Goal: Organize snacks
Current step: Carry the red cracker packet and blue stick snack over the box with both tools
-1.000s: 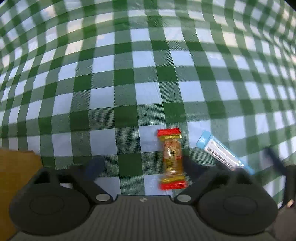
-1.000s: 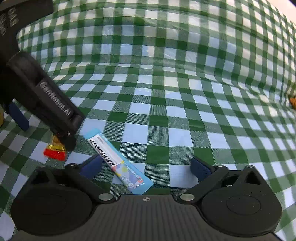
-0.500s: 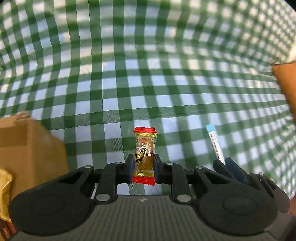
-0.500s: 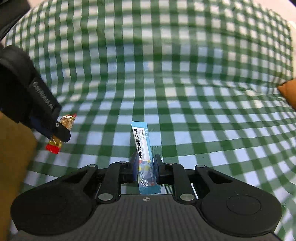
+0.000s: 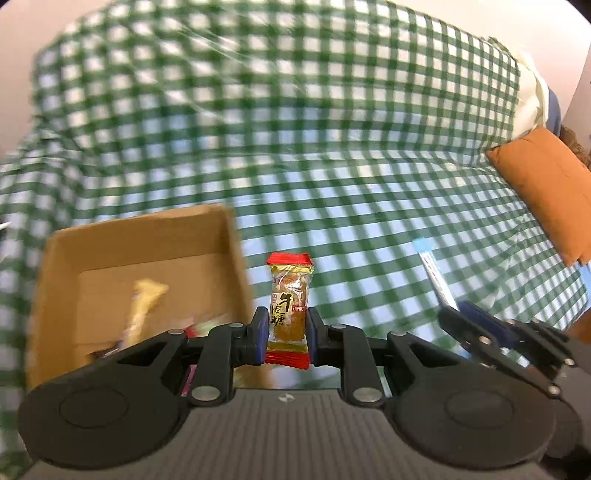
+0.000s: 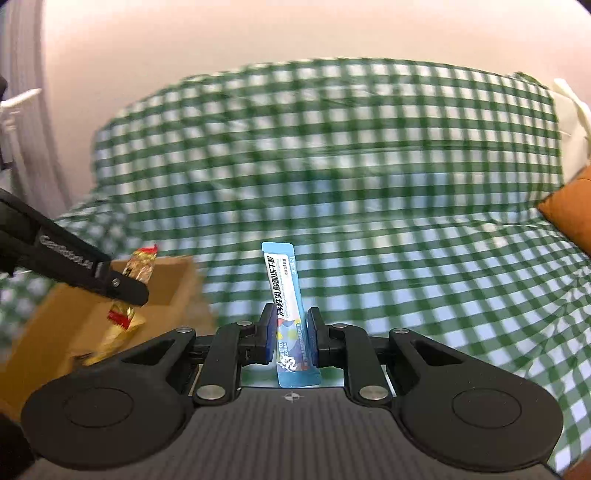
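My left gripper [image 5: 285, 334] is shut on a red and gold wrapped candy [image 5: 289, 299] and holds it upright in the air, just right of an open cardboard box [image 5: 225, 236]. The box holds a pale yellow snack packet [image 5: 142, 306] and other wrappers. My right gripper [image 6: 291, 338] is shut on a light blue stick sachet [image 6: 286, 295], held upright above the checked cloth. In the right wrist view the left gripper [image 6: 122, 284] with its candy [image 6: 140, 264] is over the box [image 6: 173, 277]. In the left wrist view the right gripper [image 5: 452, 314] with the sachet [image 5: 434, 275] is at the right.
A green and white checked cloth [image 5: 332, 147] covers a sofa seat and backrest. An orange cushion [image 5: 546, 192] lies at the right end, also in the right wrist view [image 6: 569, 218]. A pale wall [image 6: 258, 33] rises behind the sofa.
Both grippers closed on their snacks and lifted them off the cloth. The left gripper moved toward the cardboard box, which has come into view.
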### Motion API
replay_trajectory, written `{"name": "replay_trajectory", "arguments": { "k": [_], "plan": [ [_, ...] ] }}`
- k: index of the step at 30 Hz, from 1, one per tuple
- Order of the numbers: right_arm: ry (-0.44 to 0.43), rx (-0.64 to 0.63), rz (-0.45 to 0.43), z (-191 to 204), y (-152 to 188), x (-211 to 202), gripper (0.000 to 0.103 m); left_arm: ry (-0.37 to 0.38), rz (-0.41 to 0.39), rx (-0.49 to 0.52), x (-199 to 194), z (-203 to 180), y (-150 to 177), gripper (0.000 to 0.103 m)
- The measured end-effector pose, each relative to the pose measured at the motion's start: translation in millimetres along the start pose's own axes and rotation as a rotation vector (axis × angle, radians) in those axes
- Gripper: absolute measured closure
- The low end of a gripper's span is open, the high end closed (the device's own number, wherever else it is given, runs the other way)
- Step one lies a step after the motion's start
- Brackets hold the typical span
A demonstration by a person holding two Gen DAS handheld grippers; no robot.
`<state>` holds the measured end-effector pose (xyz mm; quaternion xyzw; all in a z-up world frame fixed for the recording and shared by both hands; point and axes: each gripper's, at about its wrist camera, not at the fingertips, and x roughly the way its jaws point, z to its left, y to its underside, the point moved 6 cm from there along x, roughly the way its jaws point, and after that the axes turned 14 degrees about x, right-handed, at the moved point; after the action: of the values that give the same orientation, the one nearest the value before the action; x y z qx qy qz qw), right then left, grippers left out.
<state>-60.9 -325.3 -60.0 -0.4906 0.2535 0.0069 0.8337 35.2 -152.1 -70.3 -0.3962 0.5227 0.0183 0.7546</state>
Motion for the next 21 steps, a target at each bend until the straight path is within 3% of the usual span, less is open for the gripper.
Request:
{"name": "replay_trajectory", "arguments": {
  "k": [5, 13, 21],
  "plan": [
    [-0.074, -0.042, 0.066, 56, 40, -43, 0.084, -0.036, 0.017, -0.022, -61, 29, 66, 0.080],
    [-0.152, -0.140, 0.154, 134, 100, -94, 0.084, -0.089, 0.079, -0.103, -110, 71, 165, 0.080],
    [-0.158, -0.227, 0.130, 161, 117, -122, 0.084, -0.098, 0.043, -0.181, -141, 91, 196, 0.080]
  ]
}}
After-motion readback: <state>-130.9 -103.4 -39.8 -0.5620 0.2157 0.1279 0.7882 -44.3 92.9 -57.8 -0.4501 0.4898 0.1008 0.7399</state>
